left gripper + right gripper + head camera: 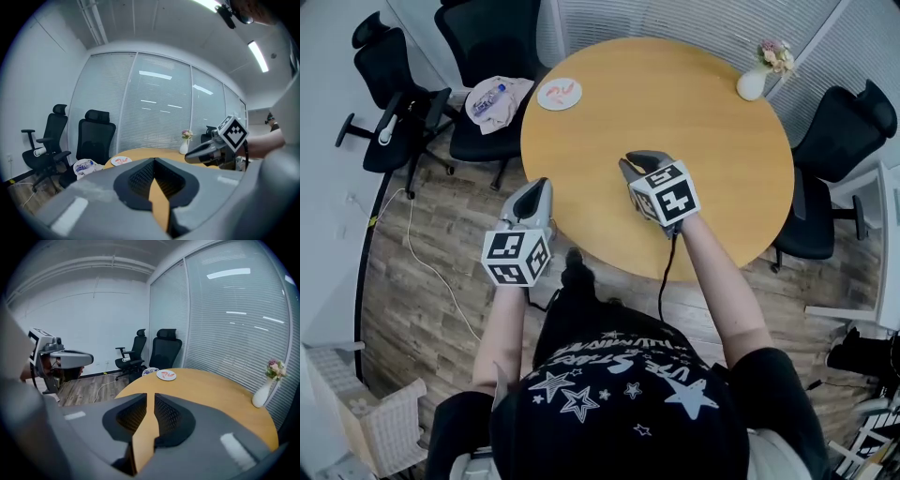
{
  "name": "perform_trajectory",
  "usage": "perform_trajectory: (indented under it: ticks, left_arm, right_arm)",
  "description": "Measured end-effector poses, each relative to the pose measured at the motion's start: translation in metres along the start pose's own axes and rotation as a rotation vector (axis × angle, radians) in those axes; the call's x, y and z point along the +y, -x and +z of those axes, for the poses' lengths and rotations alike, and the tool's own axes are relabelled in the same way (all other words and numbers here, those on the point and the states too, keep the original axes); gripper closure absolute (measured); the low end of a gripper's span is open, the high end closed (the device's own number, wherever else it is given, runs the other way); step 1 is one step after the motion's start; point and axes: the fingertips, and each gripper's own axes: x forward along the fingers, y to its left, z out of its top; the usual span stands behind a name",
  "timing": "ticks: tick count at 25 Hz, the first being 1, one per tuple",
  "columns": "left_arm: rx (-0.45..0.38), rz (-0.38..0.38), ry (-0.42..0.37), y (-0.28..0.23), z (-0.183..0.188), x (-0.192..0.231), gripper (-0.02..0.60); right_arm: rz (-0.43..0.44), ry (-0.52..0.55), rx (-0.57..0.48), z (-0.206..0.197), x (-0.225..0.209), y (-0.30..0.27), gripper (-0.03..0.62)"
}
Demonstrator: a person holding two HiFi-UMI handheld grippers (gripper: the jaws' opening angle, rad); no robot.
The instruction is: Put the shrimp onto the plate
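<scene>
A round wooden worktop (675, 122) fills the middle of the room. The small white plate (560, 94) sits at its far left edge, and the pink shrimp (562, 92) are lying on the plate. A white vase (752, 82) with flowers stands at the far right edge.

The left tongs (538, 186) hang just off the near left edge of the worktop. Their tips touch and nothing is between them. The right tongs (636, 161) are over the near part of the worktop. They are almost closed, with only a thin slit, and they hold nothing. Both tongs are well apart from the plate.

Black chairs (483, 42) stand around the worktop. One chair has a cloth (499, 101) on its seat.
</scene>
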Motion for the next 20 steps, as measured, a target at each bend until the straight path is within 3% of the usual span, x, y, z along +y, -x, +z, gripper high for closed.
perform_trajectory:
  ticks: [8,20]
  left_arm:
    - [0.009,-0.025,-0.026,0.025,-0.010,-0.055,0.580]
    - [0.066,-0.092,-0.042,0.026,-0.039,-0.102,0.580]
  right_arm:
    - [-0.048,-0.065,-0.033,-0.041,-0.005,0.054,0.578]
    - [-0.050,-0.163,-0.026,-0.091,-0.004,0.083,0.591]
